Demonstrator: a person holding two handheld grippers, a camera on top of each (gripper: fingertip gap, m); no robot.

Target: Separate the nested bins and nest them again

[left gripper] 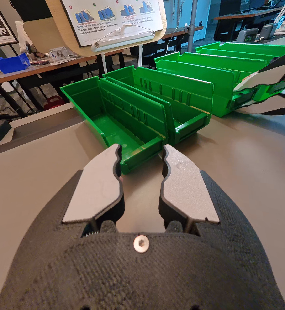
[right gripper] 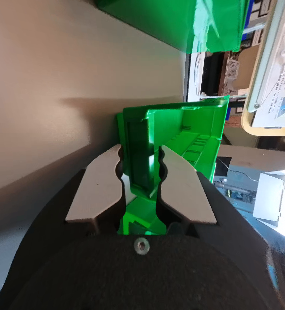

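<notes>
Four green bins [left gripper: 185, 94] stand side by side on the grey table [left gripper: 37, 176] ahead of my left claw [left gripper: 141, 161], which hangs apart and empty. My right claw [right gripper: 140, 161] straddles one bin's front lip [right gripper: 138, 167]; I cannot tell whether it clamps. These bins look light, stiff and slick, so I judge the lip the best hold.

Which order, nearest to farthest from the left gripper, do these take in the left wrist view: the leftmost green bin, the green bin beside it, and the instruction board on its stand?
From the left gripper:
1. Leftmost green bin, just ahead.
2. Second green bin, right of it, alongside.
3. Instruction board, beyond the table.
</notes>
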